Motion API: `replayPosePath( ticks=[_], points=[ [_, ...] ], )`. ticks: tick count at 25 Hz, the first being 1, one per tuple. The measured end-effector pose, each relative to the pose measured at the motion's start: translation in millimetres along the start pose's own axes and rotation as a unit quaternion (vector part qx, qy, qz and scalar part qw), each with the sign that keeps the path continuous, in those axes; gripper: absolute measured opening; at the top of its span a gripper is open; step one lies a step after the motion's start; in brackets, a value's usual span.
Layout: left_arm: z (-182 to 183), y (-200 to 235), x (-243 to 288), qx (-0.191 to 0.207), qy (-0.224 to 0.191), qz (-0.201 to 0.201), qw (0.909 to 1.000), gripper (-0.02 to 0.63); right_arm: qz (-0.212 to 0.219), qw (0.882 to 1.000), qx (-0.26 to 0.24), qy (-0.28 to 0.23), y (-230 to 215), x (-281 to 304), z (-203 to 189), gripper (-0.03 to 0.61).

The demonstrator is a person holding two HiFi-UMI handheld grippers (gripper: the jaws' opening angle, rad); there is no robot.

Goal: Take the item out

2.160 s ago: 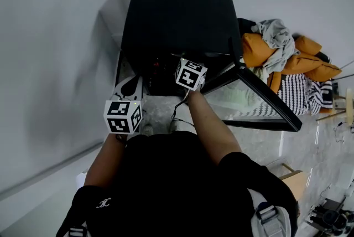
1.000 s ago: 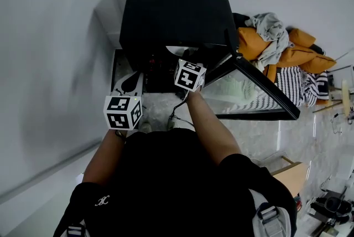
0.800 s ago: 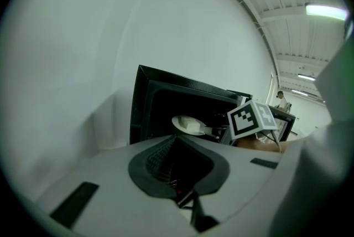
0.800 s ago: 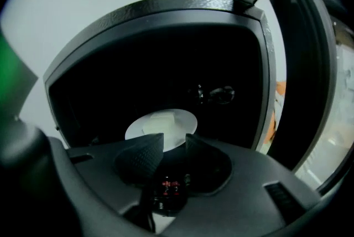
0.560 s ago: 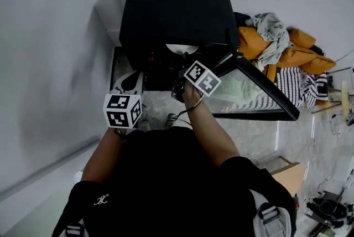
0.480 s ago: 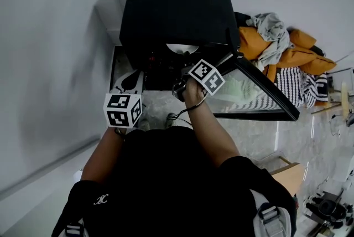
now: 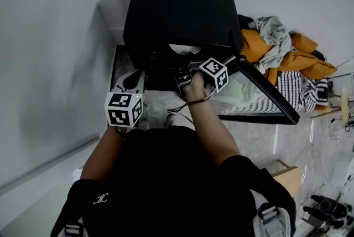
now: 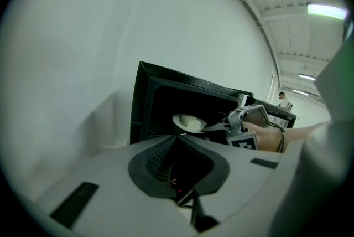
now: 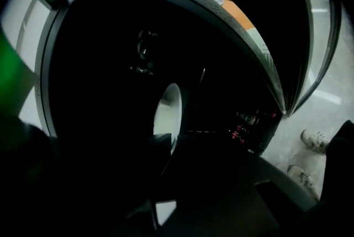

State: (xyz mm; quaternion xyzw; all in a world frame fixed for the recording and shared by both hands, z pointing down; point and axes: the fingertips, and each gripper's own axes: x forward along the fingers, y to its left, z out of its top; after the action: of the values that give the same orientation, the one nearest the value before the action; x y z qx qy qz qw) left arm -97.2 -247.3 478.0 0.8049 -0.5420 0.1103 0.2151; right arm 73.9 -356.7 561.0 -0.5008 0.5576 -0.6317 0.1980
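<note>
A black microwave [image 7: 177,9] stands against the wall with its door [image 7: 265,94] swung open to the right. Just inside the opening lies a white plate [image 7: 182,49] with a pale block [image 8: 192,122] on it. My right gripper [image 7: 189,66], rolled on its side, reaches into the opening. Its jaws are closing with the plate's [image 9: 167,111] near rim between them, and the pads look pressed on it. Seen from the left gripper view, the right gripper [image 8: 213,127] meets the plate [image 8: 178,118] at its right edge. My left gripper [image 7: 131,80] hangs back at the microwave's left front, shut on nothing.
The glass door juts out to the right at arm height. A heap of orange, grey and striped clothes [image 7: 287,53] lies right of the microwave. A white wall [image 7: 55,64] runs along the left. The person's shoes [image 7: 172,118] stand on the marble floor below.
My right gripper has rolled onto its side and shifted right and forward to the plate's rim, where its jaws have narrowed. The left gripper has stayed put.
</note>
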Motion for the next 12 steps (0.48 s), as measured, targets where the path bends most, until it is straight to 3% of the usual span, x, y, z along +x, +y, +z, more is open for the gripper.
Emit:
replayPosePath(
  ticks=[6, 12],
  points=[
    [-3, -1, 0, 0.003, 0.005, -0.004, 1.0, 0.008, 0.011, 0.999, 0.035, 0.008, 1, -2, -3, 0.032],
    [-3, -8, 4, 0.008, 0.004, -0.012, 0.9999, 0.008, 0.009, 0.999, 0.034, 0.011, -2, -13, -5, 0.032]
  ],
)
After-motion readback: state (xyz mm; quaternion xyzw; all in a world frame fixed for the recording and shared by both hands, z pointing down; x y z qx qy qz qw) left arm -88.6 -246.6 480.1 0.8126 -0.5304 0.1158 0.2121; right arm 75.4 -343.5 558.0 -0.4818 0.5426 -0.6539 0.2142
